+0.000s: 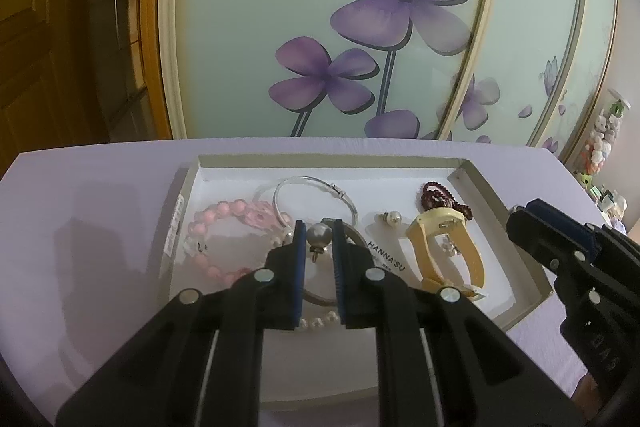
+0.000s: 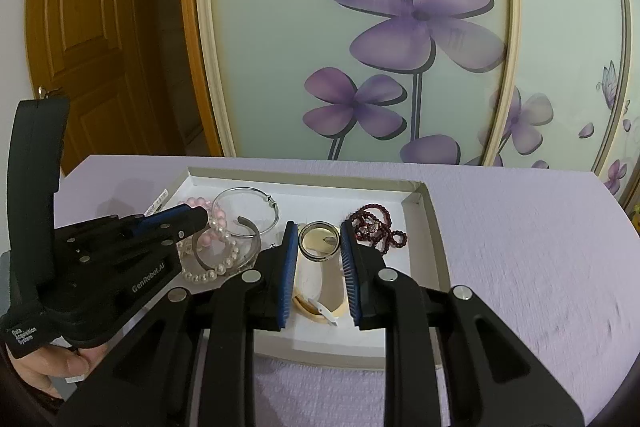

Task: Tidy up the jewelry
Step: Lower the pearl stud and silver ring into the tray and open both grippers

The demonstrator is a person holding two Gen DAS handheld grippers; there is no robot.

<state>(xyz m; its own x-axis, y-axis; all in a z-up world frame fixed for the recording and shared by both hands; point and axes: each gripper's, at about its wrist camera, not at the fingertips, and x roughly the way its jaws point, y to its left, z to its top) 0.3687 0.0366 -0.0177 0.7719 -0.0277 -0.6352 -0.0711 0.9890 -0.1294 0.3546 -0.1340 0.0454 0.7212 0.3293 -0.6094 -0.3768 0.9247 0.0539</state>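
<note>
A shallow white tray [image 1: 472, 179] on a lilac table holds jewelry. My left gripper [image 1: 318, 231] is shut on a grey pearl earring [image 1: 319, 235] and holds it over the tray. Around it lie a pink bead bracelet [image 1: 208, 227], a silver bangle [image 1: 312, 187], a white pearl stud [image 1: 390, 218], a dark red bead string [image 1: 444, 199] and a cream watch [image 1: 444, 247]. My right gripper [image 2: 319, 241] is open, its fingers either side of the cream watch's round face [image 2: 318, 241]. A white pearl bracelet [image 2: 218, 267] lies to its left.
The tray's rim [image 2: 428, 211] stands low around the jewelry. The lilac table [image 2: 520, 247] extends to the right of the tray. A sliding wardrobe door with purple flowers [image 2: 400, 27] stands behind the table. A wooden door [image 2: 88, 27] is at far left.
</note>
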